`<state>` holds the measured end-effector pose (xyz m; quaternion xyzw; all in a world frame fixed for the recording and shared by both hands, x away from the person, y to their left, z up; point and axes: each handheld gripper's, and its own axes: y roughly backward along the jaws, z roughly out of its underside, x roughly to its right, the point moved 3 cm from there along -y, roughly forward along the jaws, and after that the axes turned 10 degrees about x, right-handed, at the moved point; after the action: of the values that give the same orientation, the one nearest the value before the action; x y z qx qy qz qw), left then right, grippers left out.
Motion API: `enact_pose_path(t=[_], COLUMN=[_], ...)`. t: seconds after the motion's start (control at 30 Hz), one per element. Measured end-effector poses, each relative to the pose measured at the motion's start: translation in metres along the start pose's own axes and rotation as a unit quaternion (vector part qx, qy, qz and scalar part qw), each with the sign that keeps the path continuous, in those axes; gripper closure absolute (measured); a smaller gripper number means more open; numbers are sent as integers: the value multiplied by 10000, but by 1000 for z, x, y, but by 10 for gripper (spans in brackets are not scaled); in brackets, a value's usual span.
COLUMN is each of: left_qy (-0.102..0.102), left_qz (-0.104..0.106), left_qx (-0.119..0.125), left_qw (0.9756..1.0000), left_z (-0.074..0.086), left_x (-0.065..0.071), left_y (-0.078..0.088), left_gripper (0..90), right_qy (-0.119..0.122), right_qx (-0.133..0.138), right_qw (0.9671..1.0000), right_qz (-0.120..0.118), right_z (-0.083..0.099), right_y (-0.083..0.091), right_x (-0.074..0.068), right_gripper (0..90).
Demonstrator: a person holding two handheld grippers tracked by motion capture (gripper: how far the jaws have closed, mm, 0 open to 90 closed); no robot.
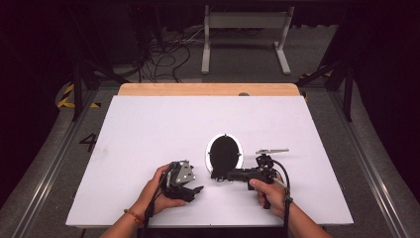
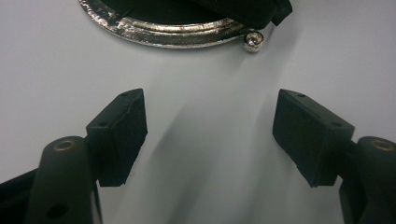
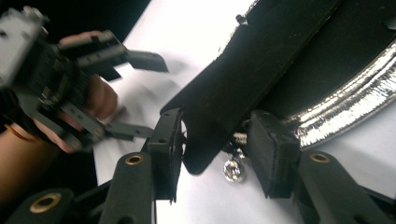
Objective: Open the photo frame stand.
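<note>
Right gripper (image 3: pixel 212 154): jaws around the black strap (image 3: pixel 243 79), not yet squeezing.
Left gripper (image 2: pixel 210 135): wide apart, holding nothing.
Silver-rimmed disc (image 1: pixel 224 153): flat on table.
Done: almost nothing yet.

A: How is the light in the high view?
B: Bright on the white table (image 1: pixel 148 129), fairly even from overhead. The surround toward 12, 9 and 3 o'clock falls to near black. Short soft shadows sit under the 2 hands.

A: Any glare?
B: In the left gripper view the silver rim (image 2: pixel 177 35) at 12 o'clock sparkles, and broad grey shadow streaks run from 6 toward 1 o'clock.

A: And sharpness?
B: In the right gripper view the left gripper (image 3: pixel 140 93) at 9 o'clock is motion-blurred; the rim glares at 3 o'clock.
</note>
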<state>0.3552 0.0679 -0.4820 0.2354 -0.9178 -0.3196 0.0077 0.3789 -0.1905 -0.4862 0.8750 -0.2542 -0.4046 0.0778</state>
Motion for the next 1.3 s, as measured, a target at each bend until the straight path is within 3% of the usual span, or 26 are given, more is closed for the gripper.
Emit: enact_pose_path(t=[0.03,0.3,0.47,0.7,0.77,0.87,1.03,1.13,1.3], left_qy=[10,108,310,775,998,1161,1226,1373,1378], left_qz=[-9,-92,-132,-192,-116,-56,80,224,293], left_qx=[-7,144,265,380,451,479,376,375,244], left_qw=[10000,9998,9991,9961,9939,9921,9917,9896,9897], left_z=[-1,-8,-8,-8,-8,-10,-17,-19,-20], left_x=[-1,-8,-15,-31,-36,-42,-47,-49,-49], left_y=[-1,-1,1,4,3,-1,-14,-21,-29], left_gripper=[256,257,249,246,246,243,230,218,211], right_qy=[-104,-55,72,379,484,588,830,937,1058], right_qx=[40,115,50,-1,-8,-9,-34,-55,-66], right_qw=[9999,9999,9999,9993,9988,9982,9965,9955,9943], right_qz=[-58,-117,-55,26,50,80,104,127,137], right_z=[-1,-2,-2,-2,-2,-2,-1,-1,0], right_y=[-2,-6,-6,-7,-7,-7,-7,-7,-6], right_x=[0,0,-1,-4,-5,-6,-9,-10,-11], right_gripper=[586,600,610,621,622,623,626,626,626])
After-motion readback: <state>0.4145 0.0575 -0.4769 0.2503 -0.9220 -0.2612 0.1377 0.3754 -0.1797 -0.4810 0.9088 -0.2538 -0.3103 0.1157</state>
